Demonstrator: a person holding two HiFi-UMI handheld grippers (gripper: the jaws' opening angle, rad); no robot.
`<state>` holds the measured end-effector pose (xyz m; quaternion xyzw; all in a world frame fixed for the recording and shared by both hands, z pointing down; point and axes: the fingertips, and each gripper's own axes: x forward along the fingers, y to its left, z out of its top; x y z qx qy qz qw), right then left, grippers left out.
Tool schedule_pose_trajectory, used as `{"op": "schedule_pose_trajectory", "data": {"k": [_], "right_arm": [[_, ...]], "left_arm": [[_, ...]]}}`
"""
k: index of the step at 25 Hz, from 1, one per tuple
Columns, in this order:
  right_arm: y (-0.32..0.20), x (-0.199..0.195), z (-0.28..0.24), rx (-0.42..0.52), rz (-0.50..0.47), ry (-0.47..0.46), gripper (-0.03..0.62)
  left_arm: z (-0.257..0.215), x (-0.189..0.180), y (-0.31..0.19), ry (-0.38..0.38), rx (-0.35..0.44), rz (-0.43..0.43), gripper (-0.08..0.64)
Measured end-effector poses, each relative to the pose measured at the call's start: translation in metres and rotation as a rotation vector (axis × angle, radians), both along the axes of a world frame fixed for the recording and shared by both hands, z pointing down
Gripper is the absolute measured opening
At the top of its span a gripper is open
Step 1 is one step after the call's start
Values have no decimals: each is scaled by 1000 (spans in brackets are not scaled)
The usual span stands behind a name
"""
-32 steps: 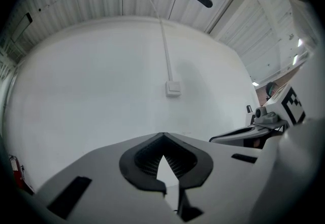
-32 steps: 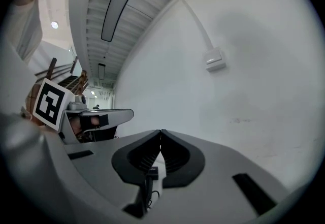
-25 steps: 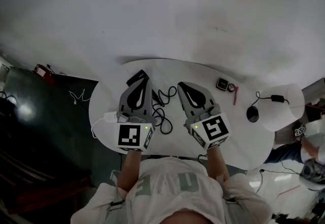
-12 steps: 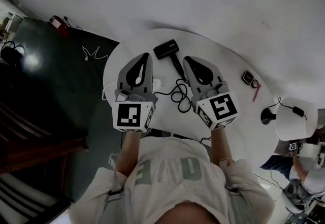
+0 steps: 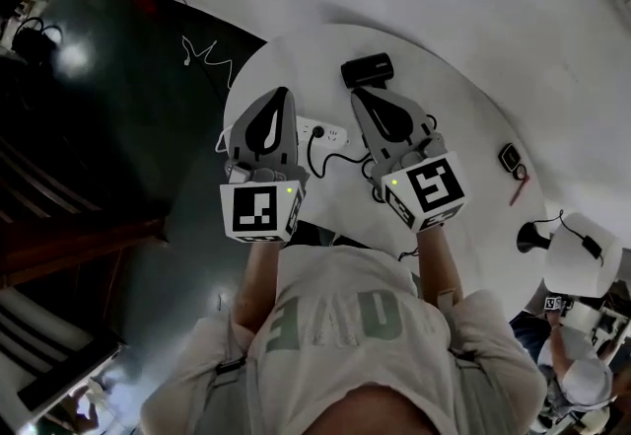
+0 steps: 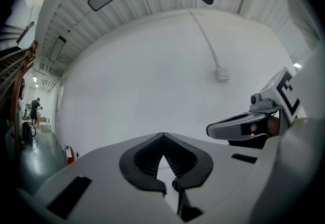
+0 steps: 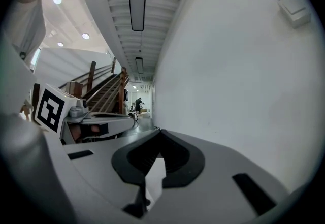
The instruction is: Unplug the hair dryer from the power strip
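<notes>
A black hair dryer point(image 5: 367, 70) lies at the far side of a round white table point(image 5: 463, 142). Its black cord point(image 5: 333, 163) loops toward me and ends in a plug seated in a white power strip point(image 5: 325, 134), which lies between my two grippers. My left gripper point(image 5: 283, 92) hovers left of the strip, shut and empty; its own view point(image 6: 162, 135) shows only the wall ahead. My right gripper point(image 5: 356, 95) is shut and empty too, with its tip just on my side of the dryer; its own view point(image 7: 160, 131) looks along the wall.
A small black gadget point(image 5: 511, 159) and a red pen point(image 5: 520, 188) lie on the table's right part. A smaller white table point(image 5: 584, 263) stands at the right with a person point(image 5: 577, 374) below it. Dark floor point(image 5: 118, 127) lies left of the table edge.
Both grippers have swung left over the table, staying shut. The dryer, earlier hidden by the left gripper, now lies ahead of the right one, and the power strip shows between them.
</notes>
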<state>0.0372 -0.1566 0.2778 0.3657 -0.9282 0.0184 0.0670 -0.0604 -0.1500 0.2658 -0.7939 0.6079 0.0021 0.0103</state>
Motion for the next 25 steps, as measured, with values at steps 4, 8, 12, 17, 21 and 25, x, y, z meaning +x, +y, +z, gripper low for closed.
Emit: {"op": "schedule_pose_trajectory", "data": {"k": [4,8,12,17,21,25], "right_arm": [[-1,-19,5,-9,-36,11,20],[-1,-29,10,-20,-56,26,20],[-4,-37,25,-40,-83,81,20],[-10,-46,68,-137,-139,191,20],[-14,-53,122,-240,-195,315,18],[-15,-51,180,-356,-243,452,19]], "left_arm": [[7,-15,3,5,-17,-26,6],[8,-25,4,11,-19,-38,6],[10,-28,3,14,-15,-33,6],[16,-27,2,-2,-9,12,6],[28,-28,-2,24,-22,27,6],[42,-26,-7,21,-37,55,6]]}}
